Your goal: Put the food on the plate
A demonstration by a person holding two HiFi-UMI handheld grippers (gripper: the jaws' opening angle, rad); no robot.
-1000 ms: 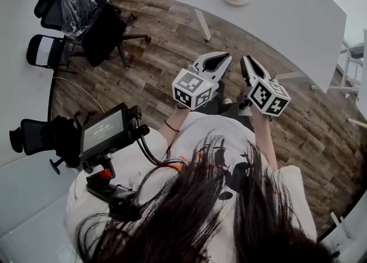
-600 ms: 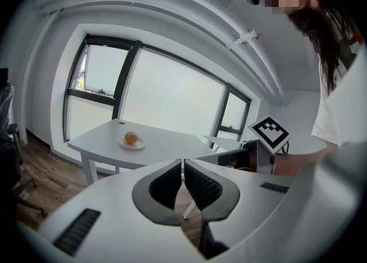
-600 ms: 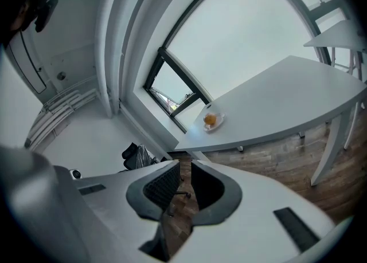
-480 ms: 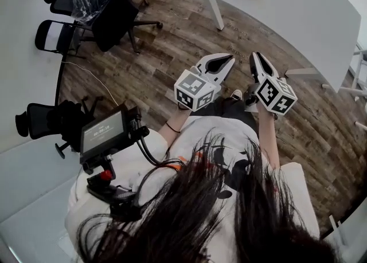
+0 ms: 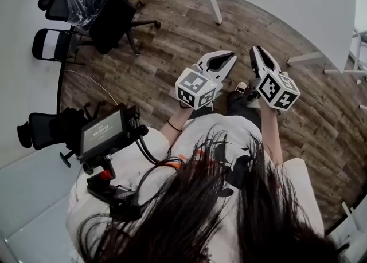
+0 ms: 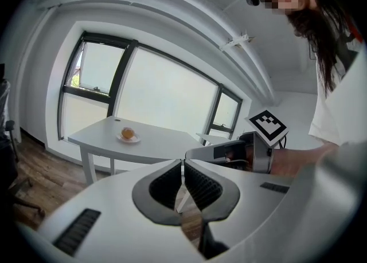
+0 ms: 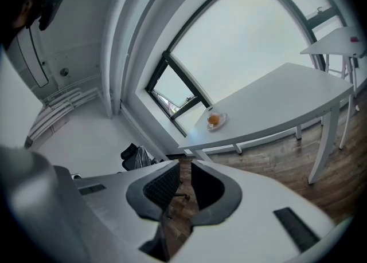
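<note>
The food [image 6: 127,133], a small round orange piece, sits on a plate [image 6: 136,139] on the white table [image 6: 166,146], well apart from both claws. The left claw [image 6: 183,162] and right claw [image 7: 184,163] are both closed, with nothing between the jaws. The piece looks light and probably soft, and its roundness may let it roll, so a gentle pinch across its widest middle seems safest.

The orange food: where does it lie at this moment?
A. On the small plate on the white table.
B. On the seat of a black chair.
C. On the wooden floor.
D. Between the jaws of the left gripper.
A: the left gripper view shows the food sitting on the plate, which stands on the white table.
</note>
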